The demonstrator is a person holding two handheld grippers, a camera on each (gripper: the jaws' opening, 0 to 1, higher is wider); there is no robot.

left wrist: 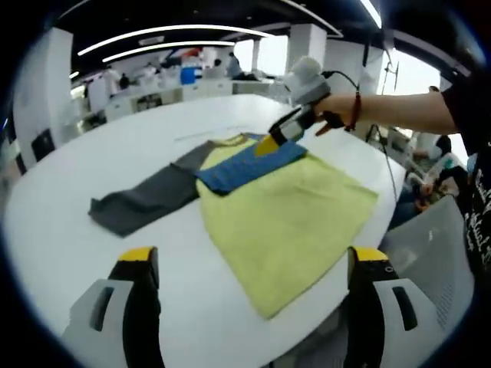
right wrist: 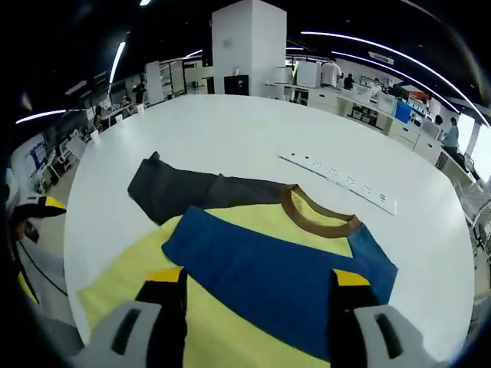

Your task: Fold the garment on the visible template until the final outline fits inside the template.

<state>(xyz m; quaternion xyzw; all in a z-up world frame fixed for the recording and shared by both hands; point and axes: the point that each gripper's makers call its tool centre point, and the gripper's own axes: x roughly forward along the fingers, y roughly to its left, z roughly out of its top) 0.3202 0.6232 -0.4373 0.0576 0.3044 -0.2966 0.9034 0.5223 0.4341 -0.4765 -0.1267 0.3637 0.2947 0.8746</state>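
The garment (left wrist: 284,215) lies flat on the white round table (left wrist: 100,153), a yellow shirt with a brown collar (right wrist: 318,211). Its blue sleeve (right wrist: 268,268) is already folded across the yellow body, while the grey sleeve (left wrist: 146,199) is spread out to the side on the bare table top, so I judge that one as the next part to fold in.

My left gripper (left wrist: 249,264) hovers above the near edge of the table with its jaws spread wide and nothing between them. I hold it back here, I think, so that it does not disturb the cloth while the other hand works.

My right gripper (right wrist: 253,280) is low over the blue sleeve, jaws pointing toward the collar. In the right gripper view the jaws stand apart and the cloth passes flat under them, so I judge them released, not pinching (in the left gripper view its yellow tips sit at the far end of the blue sleeve, too small to say more).

I cannot make out any template outline under the garment. A white strip (right wrist: 337,180) lies on the table beyond the collar, apart from the shirt.
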